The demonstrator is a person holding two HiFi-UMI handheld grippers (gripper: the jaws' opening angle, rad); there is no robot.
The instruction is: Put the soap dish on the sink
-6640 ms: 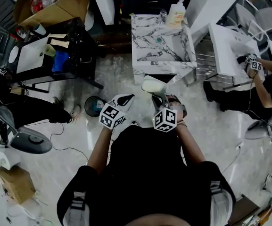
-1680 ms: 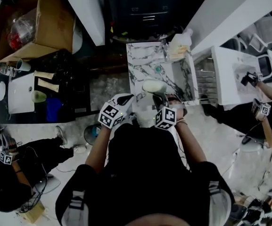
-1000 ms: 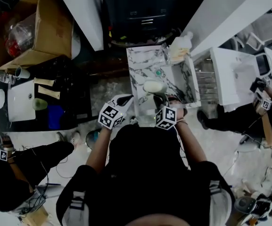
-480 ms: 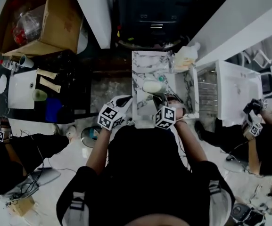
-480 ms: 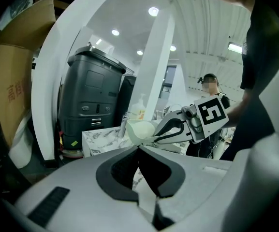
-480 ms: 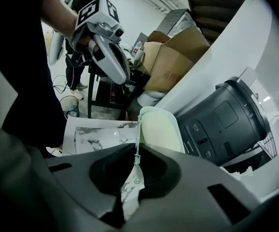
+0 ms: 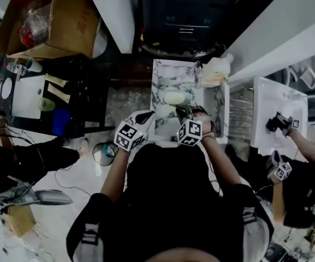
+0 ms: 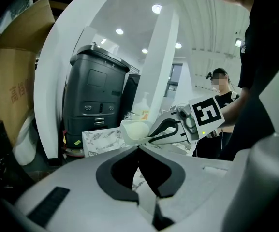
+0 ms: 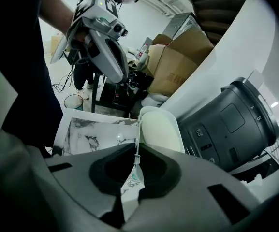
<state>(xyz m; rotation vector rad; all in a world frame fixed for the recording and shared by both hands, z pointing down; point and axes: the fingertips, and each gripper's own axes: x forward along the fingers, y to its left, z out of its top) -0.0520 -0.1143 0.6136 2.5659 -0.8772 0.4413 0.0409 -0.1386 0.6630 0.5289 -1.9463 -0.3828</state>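
Right gripper view: gripper (image 9: 135, 148) pinches soap dish (image 9: 161, 129).

Pale glossy floor (image 7: 89, 173), cardboard box (image 7: 64, 21), white partitions (image 7: 116, 10)

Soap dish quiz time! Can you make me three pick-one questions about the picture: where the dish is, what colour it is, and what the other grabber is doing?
1. Where is the soap dish?
A. In the cardboard box.
B. Held above the sink.
C. On the floor.

2. What colour is the soap dish?
A. Bright red.
B. Black.
C. Pale creamy white.

3. What is the left gripper doing?
A. Shut, holding nothing.
B. Clamped on the soap dish.
C. Holding a bottle.

Answers:
1 B: the right gripper pinches the dish by its rim, with the marble sink below it.
2 C: the dish looks pale cream in both gripper views.
3 A: its jaws meet with nothing between them.
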